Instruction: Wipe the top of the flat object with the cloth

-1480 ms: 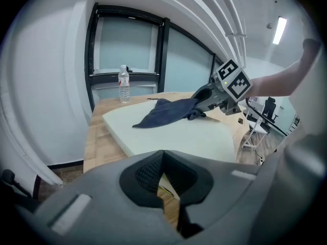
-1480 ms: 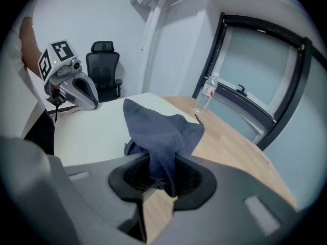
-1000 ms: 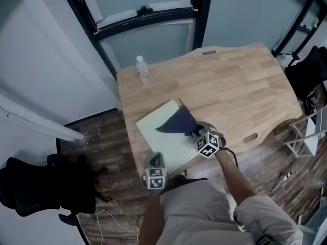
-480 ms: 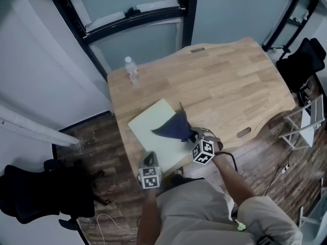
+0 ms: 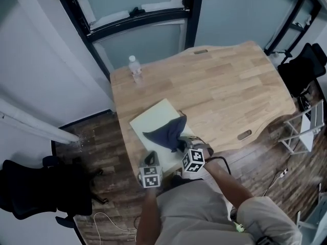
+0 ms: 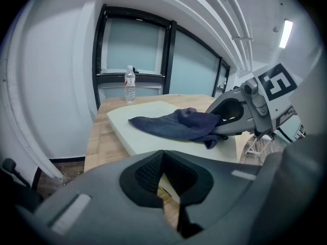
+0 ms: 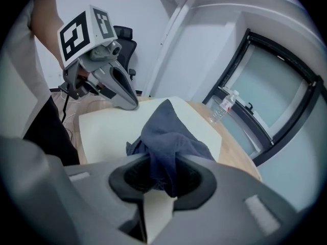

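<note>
A pale, flat board [image 5: 151, 122] lies at the near left of the wooden table [image 5: 225, 86]. A dark blue cloth [image 5: 166, 132] is spread and bunched on the board's near half. My right gripper [image 5: 185, 147] is shut on the cloth's near end, and the fabric [image 7: 164, 137] runs up out of its jaws [image 7: 161, 185]. My left gripper [image 5: 152, 161] is shut, its tip against the board's near edge [image 7: 127, 105] and clear of the cloth. From the left gripper [image 6: 163, 180], the cloth [image 6: 176, 124] lies across the board [image 6: 153, 137], with the right gripper [image 6: 240, 111] on it.
A clear water bottle [image 5: 134, 68] stands at the table's far left corner. Black office chairs stand on the floor at left [image 5: 46, 188] and far right [image 5: 304, 65]. A window wall [image 5: 138, 14] runs behind the table. A metal rack [image 5: 301, 131] stands at right.
My right gripper has pulled the cloth back and leftward over the board, so the cloth now bunches nearer the front edge. The left gripper has stayed at the board's edge.
</note>
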